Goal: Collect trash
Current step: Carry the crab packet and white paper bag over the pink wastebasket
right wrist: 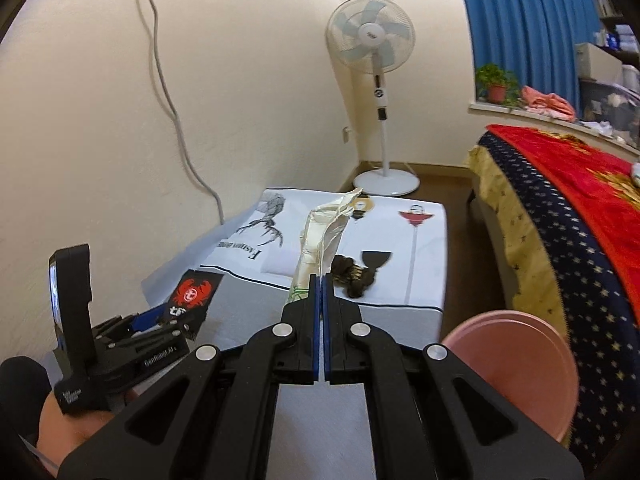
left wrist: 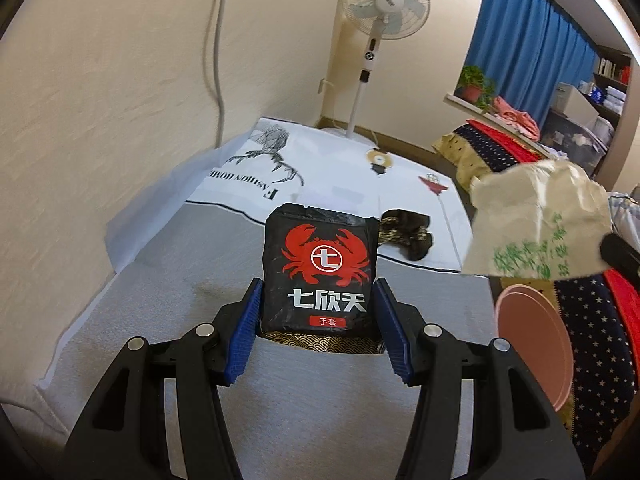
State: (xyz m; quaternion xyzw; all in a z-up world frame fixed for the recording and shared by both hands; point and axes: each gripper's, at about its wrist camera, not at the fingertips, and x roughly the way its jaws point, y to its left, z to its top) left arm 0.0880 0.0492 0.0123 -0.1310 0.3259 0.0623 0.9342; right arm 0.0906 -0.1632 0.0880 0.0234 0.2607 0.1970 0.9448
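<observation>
A black packet [left wrist: 320, 256] with a red crab print stands upright between the blue pads of my left gripper [left wrist: 318, 292], which is shut on its sides. A dark strip with a gold wave pattern shows under its lower edge. In the right wrist view that packet [right wrist: 194, 292] and the left gripper [right wrist: 172, 316] are at the lower left, carried by a hand. My right gripper [right wrist: 322, 280] is shut on a crumpled cream paper bag [right wrist: 324, 232] with green print. The same bag [left wrist: 536, 224] hangs at the right of the left wrist view. Both grippers are above the table.
A low table with a grey and white printed cloth [left wrist: 160, 280] runs along the wall. A dark crumpled scrap [right wrist: 356, 276] lies on it. A pink bin [right wrist: 520, 364] stands at the table's right, beside a bed with a starred cover [right wrist: 560, 240]. A standing fan [right wrist: 372, 40] fills the far corner.
</observation>
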